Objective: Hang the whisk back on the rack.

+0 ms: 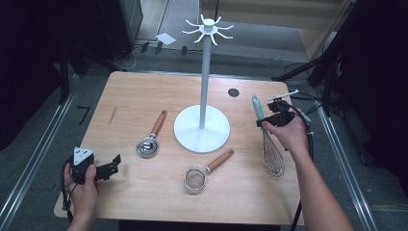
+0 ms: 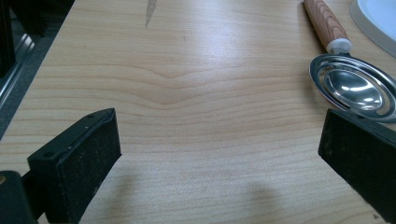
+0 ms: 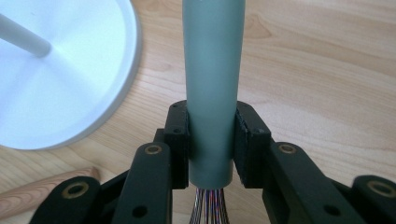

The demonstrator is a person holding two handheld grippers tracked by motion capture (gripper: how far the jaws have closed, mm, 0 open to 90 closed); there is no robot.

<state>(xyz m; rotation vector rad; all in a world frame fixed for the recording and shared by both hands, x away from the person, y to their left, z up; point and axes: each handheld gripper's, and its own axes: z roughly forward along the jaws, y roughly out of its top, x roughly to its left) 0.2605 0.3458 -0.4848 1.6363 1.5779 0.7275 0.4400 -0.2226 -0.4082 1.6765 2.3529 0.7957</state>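
- Table (image 1: 144,202): light wood, holding everything.
- Stand (image 1: 202,129): white, at the middle, hooks on top.
- Whisk (image 1: 269,144): at the table's right side, its grey-green handle clamped between the right gripper's (image 1: 275,118) pads, wires toward the person.
- Left gripper (image 1: 103,168): jaws wide apart, holding nothing, low over the near left corner.
- Strainer (image 1: 195,179) and scoop (image 1: 148,144): lying flat in front of the stand.
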